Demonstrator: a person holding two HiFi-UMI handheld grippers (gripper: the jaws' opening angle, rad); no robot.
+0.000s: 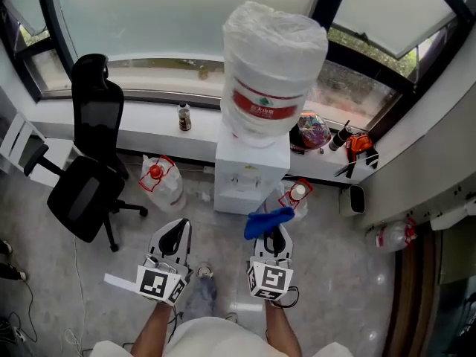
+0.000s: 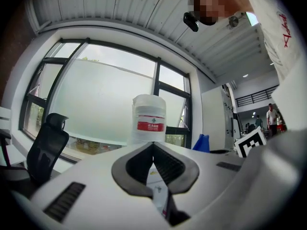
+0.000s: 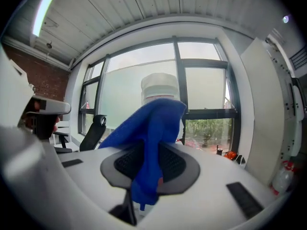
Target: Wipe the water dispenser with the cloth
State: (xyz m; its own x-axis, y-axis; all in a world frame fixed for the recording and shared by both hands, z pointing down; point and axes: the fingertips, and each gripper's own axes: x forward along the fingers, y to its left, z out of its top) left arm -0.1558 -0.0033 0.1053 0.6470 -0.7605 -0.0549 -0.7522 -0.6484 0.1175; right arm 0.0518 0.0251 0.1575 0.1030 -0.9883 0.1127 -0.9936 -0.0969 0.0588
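The right tool [image 1: 274, 238] pinches a blue cloth [image 1: 268, 221] just near of the white water dispenser [image 1: 249, 178] under the window. The bottle's [image 1: 274, 58] red label [image 1: 266, 108] carries unreadable white print. The left tool [image 1: 176, 234] is pressed together, empty.

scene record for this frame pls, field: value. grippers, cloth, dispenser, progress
left gripper: shut, empty
right gripper: shut on cloth
cloth: blue, bunched, drooping over the jaws
water dispenser: white, at the window, ahead of both grippers
bottle: on top, plastic-wrapped
progress: cloth apart from the dispenser, wiping not yet begun
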